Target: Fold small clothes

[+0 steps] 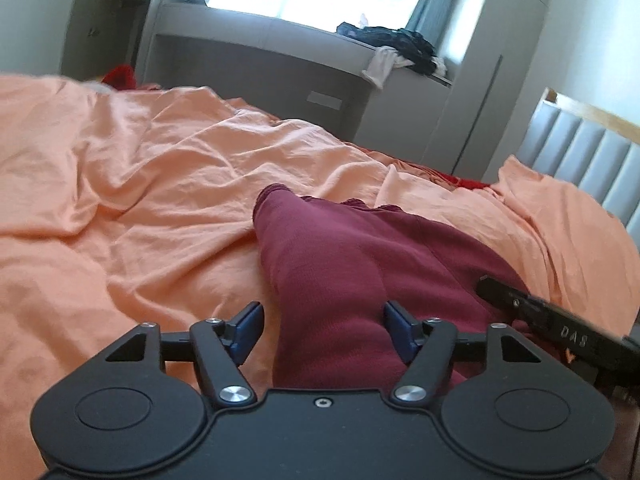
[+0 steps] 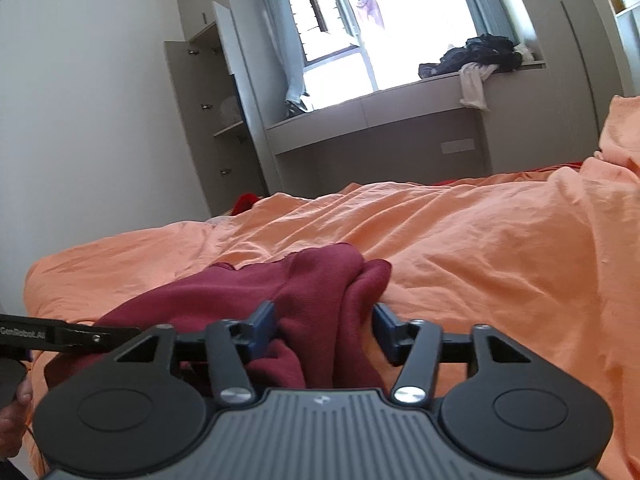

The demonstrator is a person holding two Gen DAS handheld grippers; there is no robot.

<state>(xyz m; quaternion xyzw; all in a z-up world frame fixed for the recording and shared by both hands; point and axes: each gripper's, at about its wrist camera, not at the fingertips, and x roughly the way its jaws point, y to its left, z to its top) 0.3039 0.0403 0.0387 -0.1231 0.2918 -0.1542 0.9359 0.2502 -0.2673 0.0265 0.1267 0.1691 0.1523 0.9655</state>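
We hold two grippers over a maroon garment [image 1: 360, 264] on an orange bedspread [image 1: 140, 184]. The left gripper [image 1: 324, 330] and right gripper [image 2: 326, 330] both stand with jaws apart, cloth bunched between them, not clamped. It looks soft, light and floppy; we judge the hem best to pinch. Only the right view shows an open wardrobe [image 2: 208, 112].

White letters "DAS" stand on the black right gripper [image 1: 560, 320] seen at the left wrist view's edge. "GenRobot.AI" stands on the black left gripper [image 2: 60, 338] in the right wrist view.
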